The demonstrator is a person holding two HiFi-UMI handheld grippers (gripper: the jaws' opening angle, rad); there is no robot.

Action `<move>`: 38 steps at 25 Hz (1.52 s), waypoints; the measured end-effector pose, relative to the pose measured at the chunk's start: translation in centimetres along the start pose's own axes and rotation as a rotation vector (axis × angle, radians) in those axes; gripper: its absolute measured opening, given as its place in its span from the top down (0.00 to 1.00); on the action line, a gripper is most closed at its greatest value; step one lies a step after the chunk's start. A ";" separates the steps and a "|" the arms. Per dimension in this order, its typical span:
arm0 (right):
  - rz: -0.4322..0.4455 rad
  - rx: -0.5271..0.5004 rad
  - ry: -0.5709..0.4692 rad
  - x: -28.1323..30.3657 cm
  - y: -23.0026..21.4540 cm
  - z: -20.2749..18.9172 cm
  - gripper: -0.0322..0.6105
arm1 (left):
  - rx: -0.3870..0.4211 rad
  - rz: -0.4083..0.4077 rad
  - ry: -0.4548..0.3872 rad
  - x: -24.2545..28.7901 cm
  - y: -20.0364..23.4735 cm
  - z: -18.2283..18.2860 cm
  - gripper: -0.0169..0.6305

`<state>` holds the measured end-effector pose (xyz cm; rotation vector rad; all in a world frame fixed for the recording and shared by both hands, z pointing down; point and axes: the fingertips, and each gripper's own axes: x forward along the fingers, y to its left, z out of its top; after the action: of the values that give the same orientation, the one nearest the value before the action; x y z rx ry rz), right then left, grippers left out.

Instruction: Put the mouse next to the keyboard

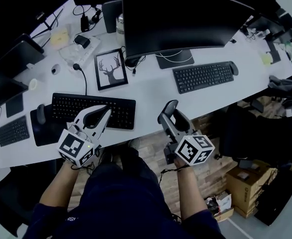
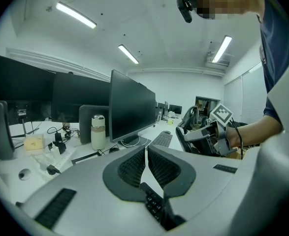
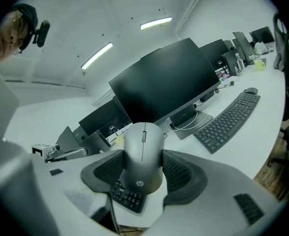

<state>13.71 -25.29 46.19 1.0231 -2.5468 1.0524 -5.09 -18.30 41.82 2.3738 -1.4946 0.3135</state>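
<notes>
Right tongs (image 1: 168,111) pinch one mouse (image 3: 143,156), left tongs (image 2: 146,154) pressed together, three keyboards (image 1: 93,110) (image 1: 203,76) (image 1: 12,131) beyond.

On the worktop (image 1: 150,91), a keyboard (image 1: 93,111) lies near the front edge. A pad (image 1: 48,131) sits just left of it and carries a spare mouse (image 1: 41,114), and a small keyboard (image 1: 12,131) lies farther left. The left tongs (image 1: 107,109) hang over the keyboard's right half. The right tongs (image 1: 171,108) are to the keyboard's right, above the front edge, with the mouse (image 3: 143,156) between their jaws. A frame (image 1: 111,68) lies flat behind the keyboard. The monitor (image 1: 178,19) stands behind and to the right. A far keyboard (image 1: 203,76) lies before its stand, with a third mouse (image 1: 234,67) at its right end. Boxes (image 1: 247,183) sit on the floor at right.
</notes>
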 end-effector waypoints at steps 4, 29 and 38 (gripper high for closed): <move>0.014 -0.013 0.043 2.0 -1.4 0.1 0.55 | -0.014 0.036 0.014 1.1 0.8 -0.4 0.91; -0.035 -0.191 0.272 11.1 -7.8 -3.5 0.55 | -0.099 0.120 0.078 4.8 3.5 -4.4 0.91; -0.071 -0.276 0.337 13.4 -8.9 -5.1 0.55 | -0.122 0.128 0.094 4.7 4.4 -5.9 0.91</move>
<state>9.39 -33.28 60.35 0.7812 -2.2820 0.7531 -7.12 -21.73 49.53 2.1446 -1.5783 0.3487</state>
